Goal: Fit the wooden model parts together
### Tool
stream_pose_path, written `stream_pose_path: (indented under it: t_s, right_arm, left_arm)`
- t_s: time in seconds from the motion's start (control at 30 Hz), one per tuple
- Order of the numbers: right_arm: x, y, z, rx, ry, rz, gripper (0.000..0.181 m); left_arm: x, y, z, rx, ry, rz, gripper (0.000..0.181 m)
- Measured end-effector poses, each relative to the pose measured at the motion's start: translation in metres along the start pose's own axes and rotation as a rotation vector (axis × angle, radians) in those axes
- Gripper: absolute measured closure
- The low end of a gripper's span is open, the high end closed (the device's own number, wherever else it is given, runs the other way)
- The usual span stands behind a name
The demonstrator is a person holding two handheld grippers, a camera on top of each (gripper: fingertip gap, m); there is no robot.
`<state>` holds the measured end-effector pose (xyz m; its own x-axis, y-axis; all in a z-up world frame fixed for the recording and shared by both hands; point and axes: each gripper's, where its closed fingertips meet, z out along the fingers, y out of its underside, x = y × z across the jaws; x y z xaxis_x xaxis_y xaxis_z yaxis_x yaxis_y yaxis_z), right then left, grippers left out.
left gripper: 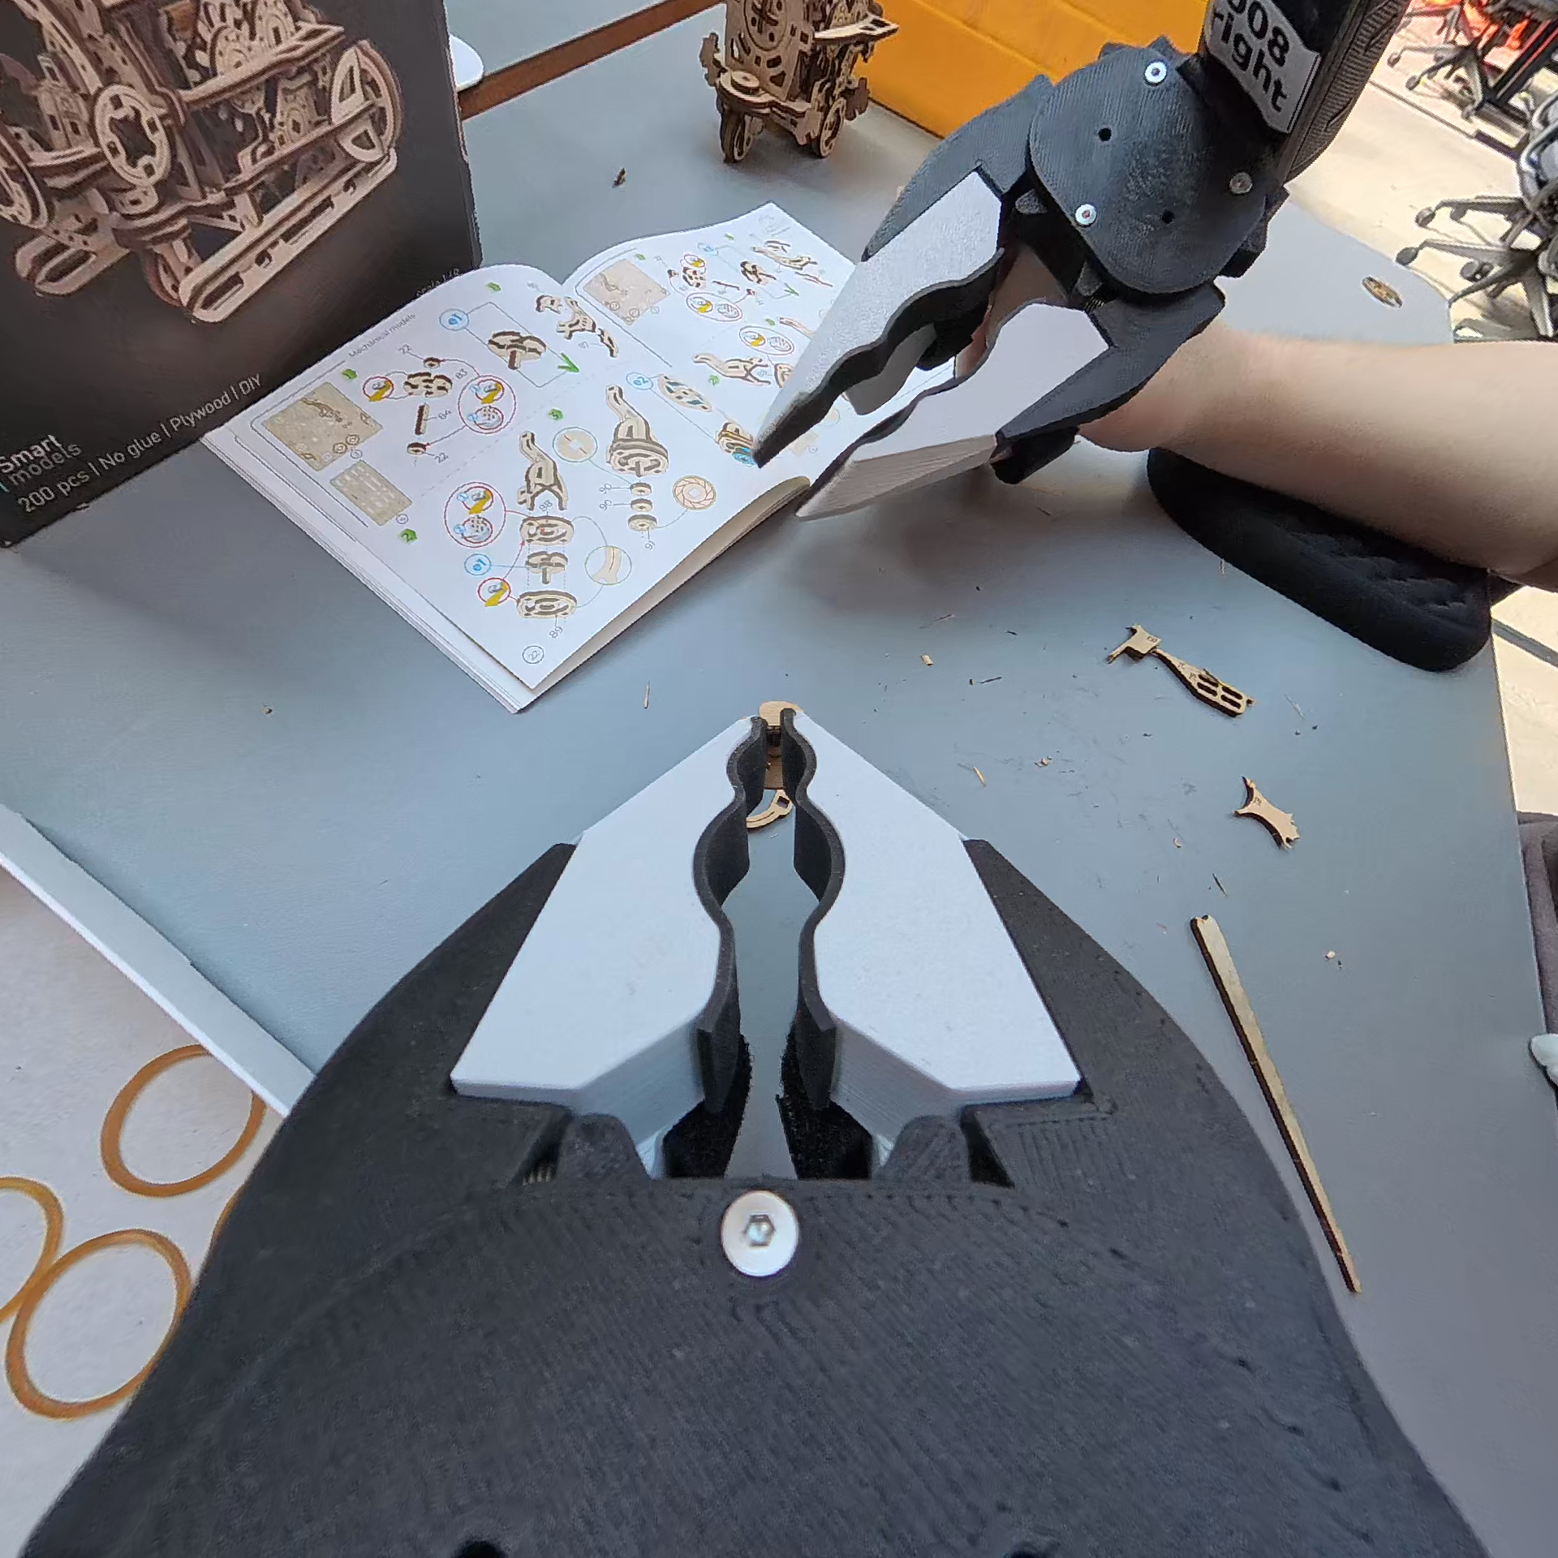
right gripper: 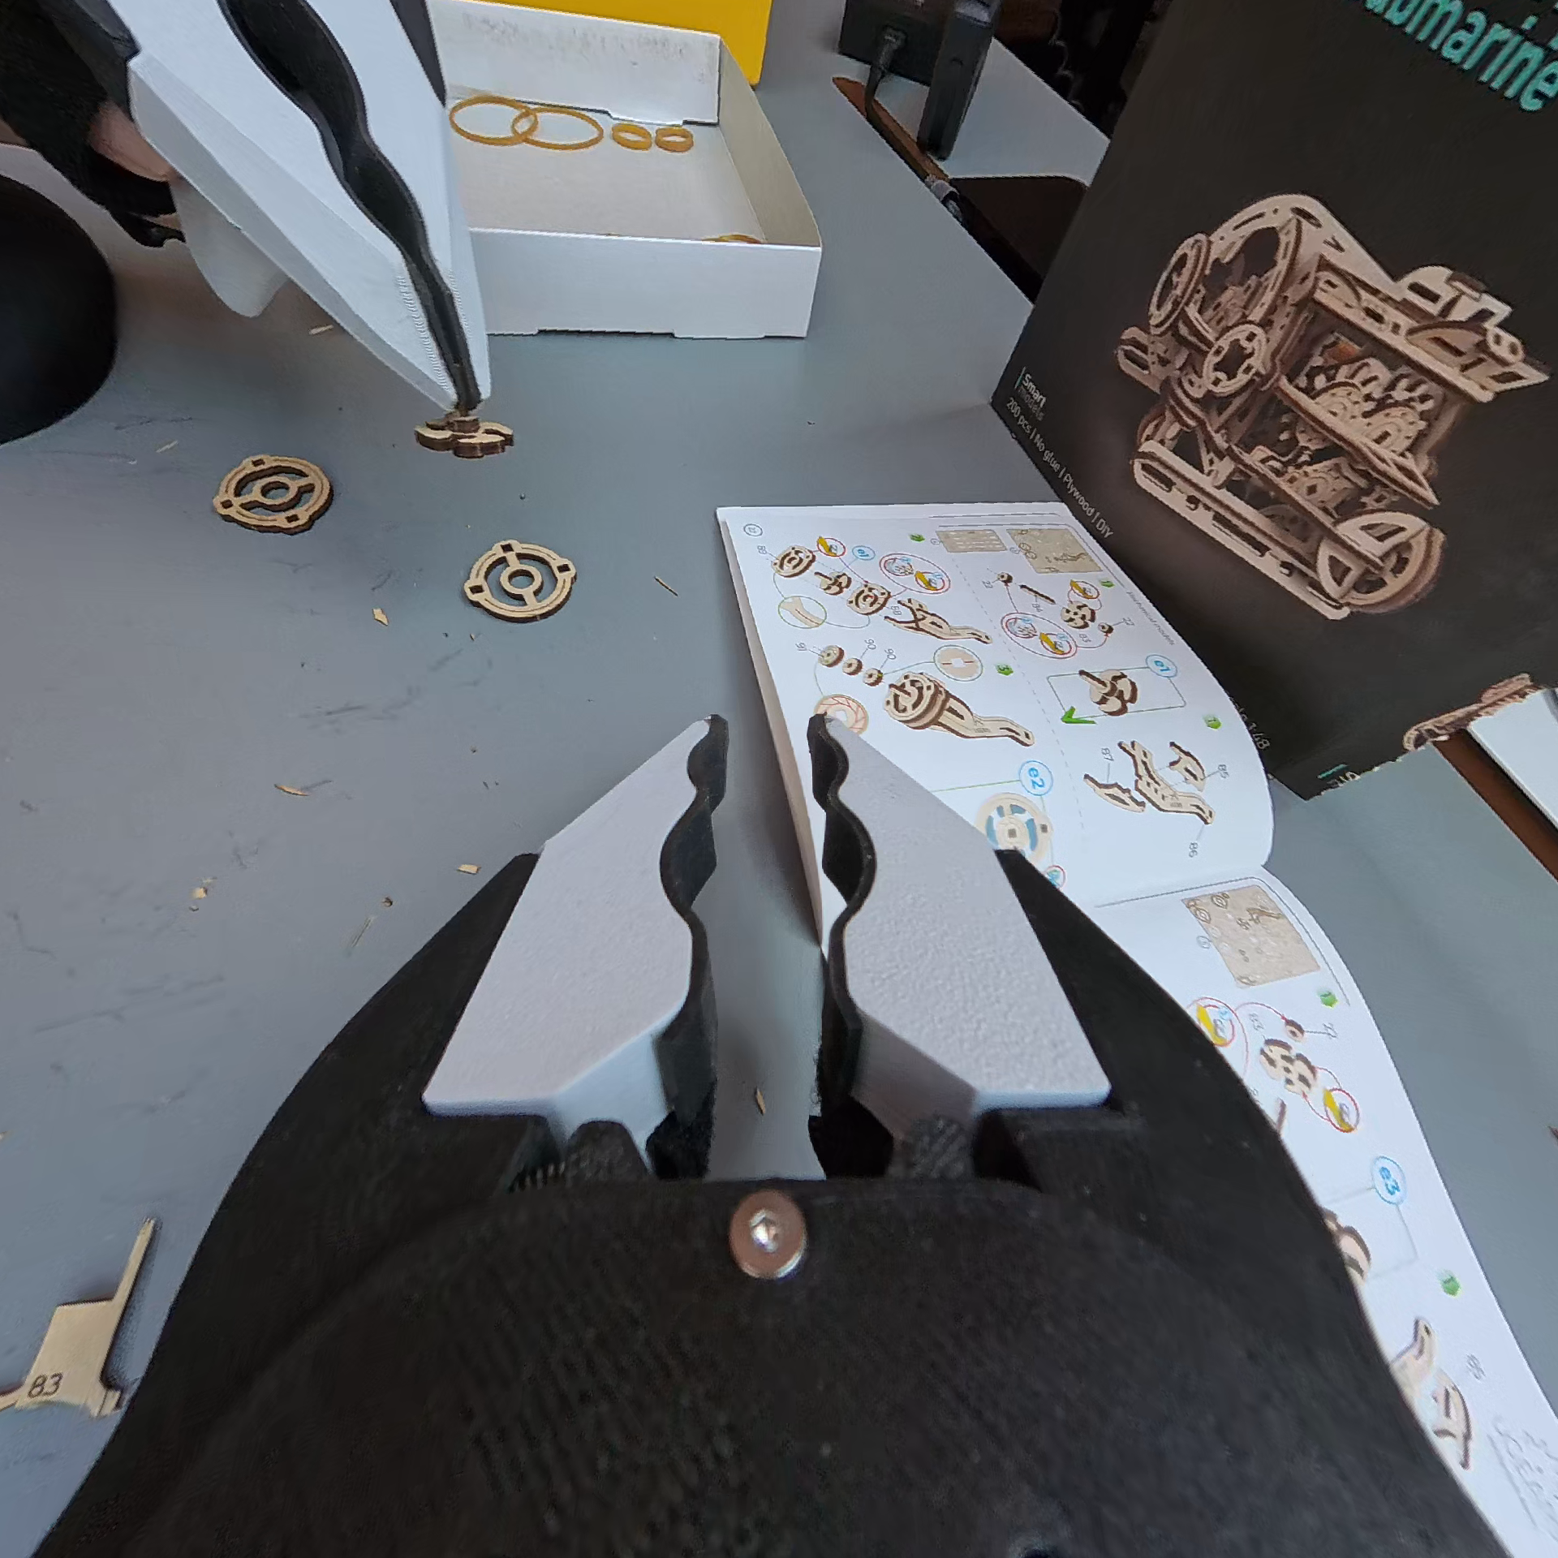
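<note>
My left gripper (left gripper: 776,732) is shut on a small wooden part (left gripper: 774,713), pinched at the fingertips and held down on the grey table (left gripper: 843,641). In the right wrist view the left gripper (right gripper: 459,396) points down, and the part's flat lobed base (right gripper: 465,436) rests on the table. My right gripper (right gripper: 765,732) is open and empty, hovering over the edge of the open instruction booklet (right gripper: 1012,674). It also shows in the left wrist view (left gripper: 788,482), above the booklet (left gripper: 523,472). Two round wooden discs (right gripper: 271,493) (right gripper: 518,580) lie loose near the left gripper.
The dark kit box (left gripper: 211,211) (right gripper: 1307,379) stands behind the booklet. A white tray (right gripper: 641,278) holds rubber bands (right gripper: 523,126). Loose wooden pieces (left gripper: 1180,670) (left gripper: 1265,813), a thin stick (left gripper: 1273,1104), a black arm pad (left gripper: 1315,573), a built model (left gripper: 792,76) and wood chips sit around. My left tips are roughly 20 cm from the thin stick (left gripper: 1273,1104).
</note>
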<state>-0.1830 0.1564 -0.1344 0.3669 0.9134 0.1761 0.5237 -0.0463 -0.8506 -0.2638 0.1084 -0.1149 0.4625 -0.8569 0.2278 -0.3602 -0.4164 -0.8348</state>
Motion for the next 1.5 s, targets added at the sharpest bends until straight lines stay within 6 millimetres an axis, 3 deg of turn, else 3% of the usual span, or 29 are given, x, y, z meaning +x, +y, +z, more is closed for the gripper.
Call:
stream_pose_path:
  t_s: [0.1,0.17,0.27,0.4,0.6,1.0,1.17,1.27,1.4,1.5]
  right_arm:
    - [-0.036,-0.014,0.004,0.067,-0.179,0.0,0.142]
    - [-0.055,-0.02,0.01,0.068,-0.245,-0.014,0.142]
    - [-0.06,-0.019,0.027,-0.005,-0.206,-0.115,0.142]
    - [-0.08,-0.012,0.042,-0.079,-0.33,-0.124,0.14]
    - [-0.08,-0.01,0.053,-0.112,-0.322,-0.127,0.143]
    - [-0.079,-0.009,0.055,-0.137,-0.341,-0.042,0.145]
    - [-0.069,-0.017,0.045,-0.061,-0.296,-0.065,0.141]
    - [-0.04,-0.025,0.038,0.004,-0.16,-0.065,0.145]
    - [0.018,-0.039,0.023,0.099,0.106,0.043,0.148]
    - [0.035,-0.035,0.019,0.103,0.144,0.113,0.158]
  left_arm:
    - [0.001,-0.002,-0.001,0.005,0.004,-0.001,0.181]
    - [0.0,-0.004,-0.002,0.012,0.002,0.0,0.181]
    - [-0.001,-0.006,-0.005,0.024,-0.007,0.004,0.181]
    - [-0.005,-0.012,-0.01,0.056,-0.02,-0.002,0.181]
    - [-0.007,-0.022,-0.018,0.119,-0.014,-0.036,0.181]
    - [-0.009,-0.019,-0.016,0.111,-0.01,-0.045,0.181]
    - [-0.008,-0.016,-0.014,0.105,-0.008,-0.046,0.181]
    - [-0.01,-0.014,-0.013,0.094,-0.013,-0.043,0.181]
    - [-0.012,-0.012,-0.011,0.088,-0.019,-0.046,0.181]
    - [-0.013,-0.013,-0.012,0.092,-0.026,-0.04,0.181]
